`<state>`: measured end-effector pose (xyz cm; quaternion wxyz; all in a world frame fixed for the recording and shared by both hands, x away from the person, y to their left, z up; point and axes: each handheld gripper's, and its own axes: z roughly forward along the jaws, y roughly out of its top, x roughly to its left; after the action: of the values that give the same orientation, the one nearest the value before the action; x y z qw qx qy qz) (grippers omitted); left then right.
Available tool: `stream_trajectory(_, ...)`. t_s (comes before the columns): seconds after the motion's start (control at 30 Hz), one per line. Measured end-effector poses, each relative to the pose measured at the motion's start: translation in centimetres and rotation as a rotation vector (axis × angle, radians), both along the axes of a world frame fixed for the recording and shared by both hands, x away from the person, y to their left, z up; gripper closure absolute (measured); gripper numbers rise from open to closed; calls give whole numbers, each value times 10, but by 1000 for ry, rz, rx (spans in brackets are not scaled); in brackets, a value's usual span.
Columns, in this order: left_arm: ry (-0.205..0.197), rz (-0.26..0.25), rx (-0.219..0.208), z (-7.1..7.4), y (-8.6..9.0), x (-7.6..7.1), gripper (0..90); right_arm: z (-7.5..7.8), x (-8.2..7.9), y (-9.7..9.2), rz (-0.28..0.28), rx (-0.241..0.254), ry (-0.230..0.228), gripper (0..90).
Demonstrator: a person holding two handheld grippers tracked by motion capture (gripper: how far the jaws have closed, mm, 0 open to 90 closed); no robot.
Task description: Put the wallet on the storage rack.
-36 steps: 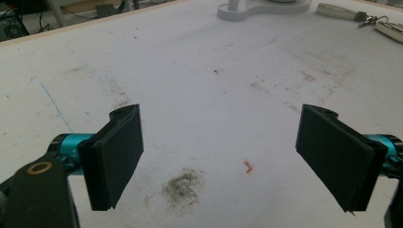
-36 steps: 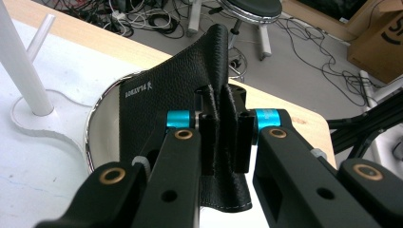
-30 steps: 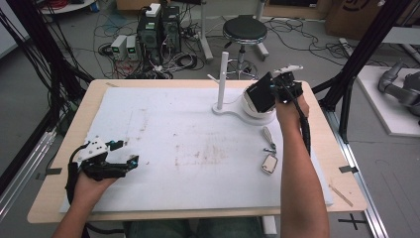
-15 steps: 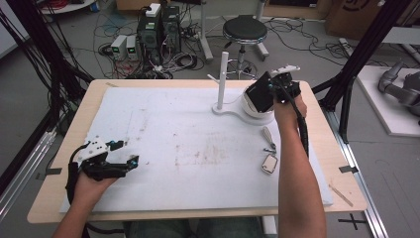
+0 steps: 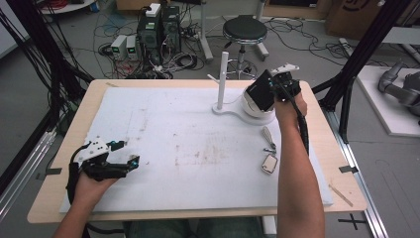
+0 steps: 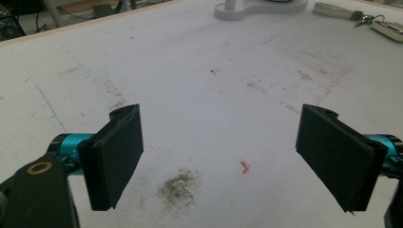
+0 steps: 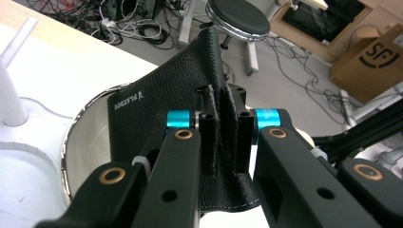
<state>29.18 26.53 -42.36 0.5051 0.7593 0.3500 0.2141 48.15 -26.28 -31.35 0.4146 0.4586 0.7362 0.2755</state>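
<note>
— What's nearest to you on the table?

— My left gripper (image 5: 130,163), low at the near left corner of the white mat (image 5: 188,129). Its jaws are spread wide with nothing between them; in the left gripper view (image 6: 221,159) I see bare, smudged mat between the two black pads, with a grey stain and a tiny orange speck just ahead of them.

— And moving out from there?

— To the right, about halfway across the mat, lies a bunch of keys (image 5: 269,154) with a pale fob at the near end and a longer strap pointing away. They lie flat, well apart from both of my tools, just beside my right forearm.

— Where is the thing you are working with?

— Farther off, at the far right. My right gripper (image 5: 270,91) is pinching a black leather wallet (image 7: 161,109); the jaws are pressed together on its folded edge, and in the right gripper view the leather stands up between them with silver lettering on its face. I hold it above a white bowl (image 5: 249,107), whose rim shows just behind and beneath the wallet.

— Anything beside that bowl?

— A white stand (image 5: 223,74) with an upright post, just left of the bowl, on a flat white base that runs under it. Beyond the table's far edge stands a round black stool (image 5: 244,29).
</note>
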Motion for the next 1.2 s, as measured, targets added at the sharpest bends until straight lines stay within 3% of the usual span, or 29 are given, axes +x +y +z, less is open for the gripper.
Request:
stream_trajectory(0.23,2,-3,2,-1,0,0,161,-4,-2,3,27,-46,8,860)
stream_trajectory(0.27,1,-4,2,-1,-1,0,161,-6,-2,5,44,-77,16,860)
stream_trajectory(0.3,1,-4,4,0,-1,0,161,-6,-2,5,44,-77,16,860)
stream_trajectory(0.33,0,-6,2,0,-2,0,161,-9,-3,10,57,-123,16,860)
stream_trajectory(0.47,-3,-10,5,1,-2,-1,161,-17,-1,19,81,-169,35,857)
stream_trajectory(0.57,-2,-7,3,1,-1,-1,161,-23,0,23,69,-136,48,788)
stream_trajectory(0.6,-1,-5,0,0,0,-1,161,-21,2,21,67,-80,51,625)
stream_trajectory(0.8,1,-4,-1,0,0,0,161,-11,-3,15,48,-45,35,555)
stream_trajectory(0.87,0,-2,4,0,-1,1,161,-3,-10,8,50,1,30,506)
stream_trajectory(0.93,0,-4,7,0,-1,1,161,0,-13,6,48,16,35,496)
stream_trajectory(1.03,-1,0,21,1,-1,1,161,8,-26,0,51,55,58,459)
stream_trajectory(1.1,-2,4,18,2,-1,1,161,9,-37,-5,70,80,18,464)
stream_trajectory(1.2,-9,4,22,4,0,0,161,6,-61,-17,76,140,2,437)
